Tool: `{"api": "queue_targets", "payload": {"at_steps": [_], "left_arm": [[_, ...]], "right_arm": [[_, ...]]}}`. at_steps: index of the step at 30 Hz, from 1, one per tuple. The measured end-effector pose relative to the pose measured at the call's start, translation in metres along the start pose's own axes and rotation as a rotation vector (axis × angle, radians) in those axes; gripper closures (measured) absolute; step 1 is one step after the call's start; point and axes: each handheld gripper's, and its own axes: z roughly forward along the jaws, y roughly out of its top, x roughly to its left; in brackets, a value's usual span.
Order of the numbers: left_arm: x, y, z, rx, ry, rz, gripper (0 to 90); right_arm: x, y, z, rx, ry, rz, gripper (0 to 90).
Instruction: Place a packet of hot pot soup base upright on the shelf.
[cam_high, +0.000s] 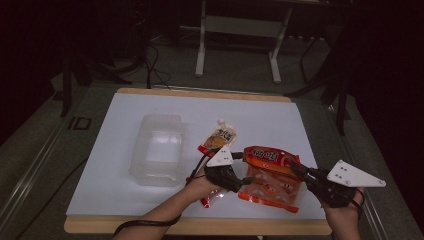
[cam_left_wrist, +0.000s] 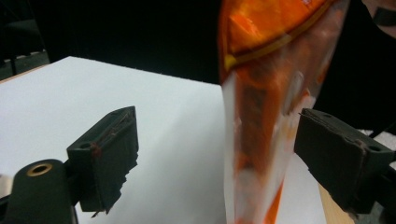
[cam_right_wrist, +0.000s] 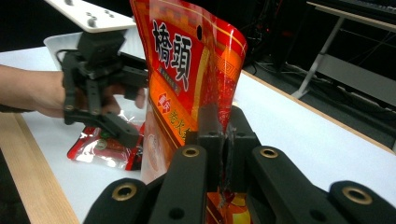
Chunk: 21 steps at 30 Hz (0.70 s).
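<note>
Right gripper, nearest the lens in its own view: jaws pressing together, pinching the edge of the red-orange printed plastic snack bag. In that view the bag is standing upright, long axis vertical, hang-hole end up. The high view is showing the bag lying between both grippers at the near right of the white table. Left gripper: jaws spread wide, the bag's clear lower part hanging between them, just beside the right jaw; contact cannot be told. The right gripper view is adding a small red packet under the left gripper.
</note>
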Motion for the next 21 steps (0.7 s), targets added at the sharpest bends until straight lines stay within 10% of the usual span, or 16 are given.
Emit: {"api": "queue_targets", "payload": {"at_steps": [16,21], "left_arm": [[0.000,0.007,0.021,-0.017,-0.205,-0.053,46.8],[-0.003,0.006,0.023,-0.009,-0.198,-0.039,55.8]], "right_arm": [[0.001,0.000,0.001,-0.004,0.007,-0.008,87.7],[0.001,0.000,0.001,-0.005,0.004,-0.010,87.7]]}}
